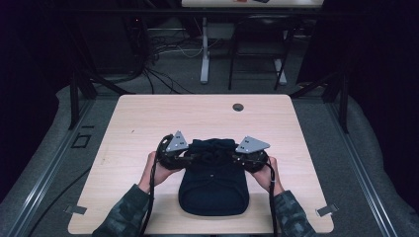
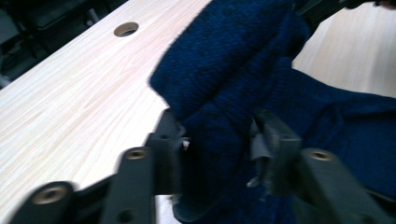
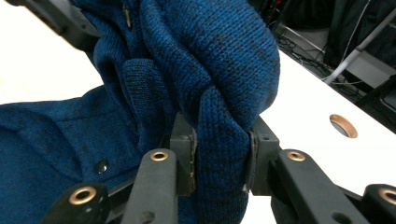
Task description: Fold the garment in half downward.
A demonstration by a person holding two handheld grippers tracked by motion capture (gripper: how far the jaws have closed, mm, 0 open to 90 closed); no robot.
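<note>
Left claw (image 2: 217,149) and right claw (image 3: 219,156) each pinch the blue knit garment (image 1: 213,185)

- The left gripper (image 2: 217,149) looks blurred in the left gripper view, and the blue knitted garment (image 2: 243,70) between its jaws is blurred too.
- Beside the garment (image 1: 213,177), both camouflage sleeves (image 1: 123,212) are cut by the bottom edge.

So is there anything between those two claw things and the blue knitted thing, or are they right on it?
Nothing visible stands between. The left gripper and the right gripper each have a fold of the blue knitted garment pinched between their jaws, at its far end on the table.
</note>
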